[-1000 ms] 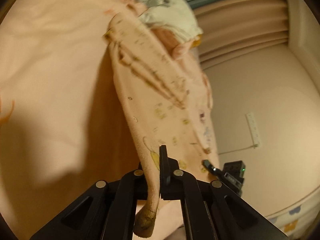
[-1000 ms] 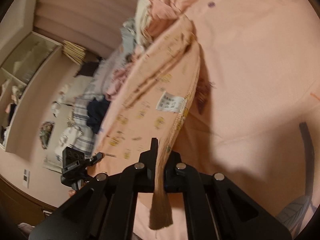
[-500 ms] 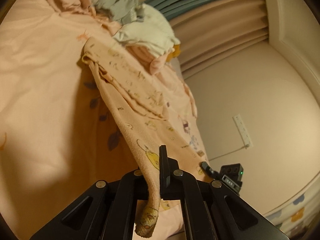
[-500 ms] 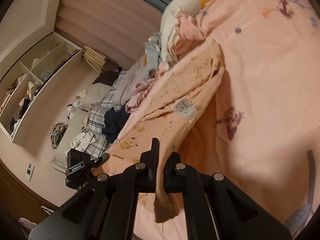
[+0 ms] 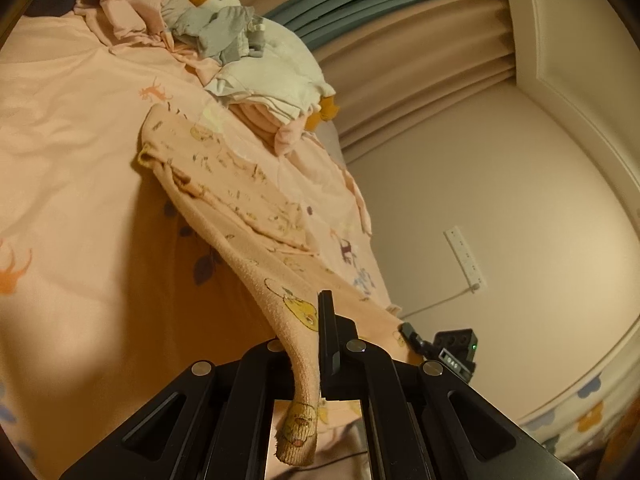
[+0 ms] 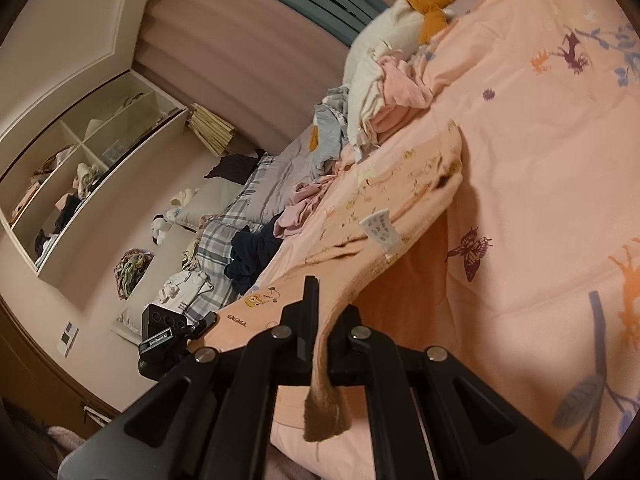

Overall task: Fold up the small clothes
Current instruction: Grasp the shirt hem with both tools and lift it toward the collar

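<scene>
I have the left gripper (image 5: 316, 344) and right gripper (image 6: 322, 332) both clamped on the peach cartoon-print knit garment (image 5: 240, 216), lifted off the peach patterned bedsheet (image 5: 72, 152).

Peach garment (image 5: 240, 200) lifted higher off the bedspread (image 5: 68, 168), more slack under its raised edge

Goose plush (image 5: 276, 68), wall power strip (image 5: 466, 260), shelves (image 6: 80, 168), maybe pillows.

2 close wrist views, probably converging bedward
</scene>
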`<state>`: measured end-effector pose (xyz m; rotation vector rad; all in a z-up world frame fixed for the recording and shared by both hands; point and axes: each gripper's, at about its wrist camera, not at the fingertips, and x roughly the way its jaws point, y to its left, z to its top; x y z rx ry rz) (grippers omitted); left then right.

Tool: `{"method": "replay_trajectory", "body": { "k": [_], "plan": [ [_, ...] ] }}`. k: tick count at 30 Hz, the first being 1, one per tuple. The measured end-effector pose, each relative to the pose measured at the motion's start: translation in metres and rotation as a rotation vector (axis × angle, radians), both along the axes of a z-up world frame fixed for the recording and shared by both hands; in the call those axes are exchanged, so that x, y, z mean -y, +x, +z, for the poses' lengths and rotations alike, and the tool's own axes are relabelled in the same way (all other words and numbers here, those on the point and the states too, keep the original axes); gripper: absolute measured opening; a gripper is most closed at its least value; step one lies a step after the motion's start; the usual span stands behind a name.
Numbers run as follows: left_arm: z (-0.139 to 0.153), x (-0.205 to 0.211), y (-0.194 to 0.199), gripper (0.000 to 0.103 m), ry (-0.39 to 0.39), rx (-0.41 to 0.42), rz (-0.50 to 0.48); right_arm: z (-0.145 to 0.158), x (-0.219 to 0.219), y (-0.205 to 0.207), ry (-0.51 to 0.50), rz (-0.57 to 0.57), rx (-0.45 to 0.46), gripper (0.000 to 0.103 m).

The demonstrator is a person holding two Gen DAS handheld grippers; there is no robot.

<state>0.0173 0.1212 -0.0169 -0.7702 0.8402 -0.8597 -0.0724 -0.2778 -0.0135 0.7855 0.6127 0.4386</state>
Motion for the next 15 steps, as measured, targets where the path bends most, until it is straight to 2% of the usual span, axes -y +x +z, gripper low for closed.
{"method": "replay_trajectory", "body": {
  "k": [9,15],
  "plan": [
    [0.015,-0.011,-0.031,0.0,0.033,0.002,0.005,0.026,-0.013,-0.042,-0.063,0.074,0.054,0.004],
    [0.007,-0.013,-0.036,0.0,0.052,-0.041,0.007,0.03,-0.017,-0.048,-0.094,0.107,0.063,0.005]
  ]
}}
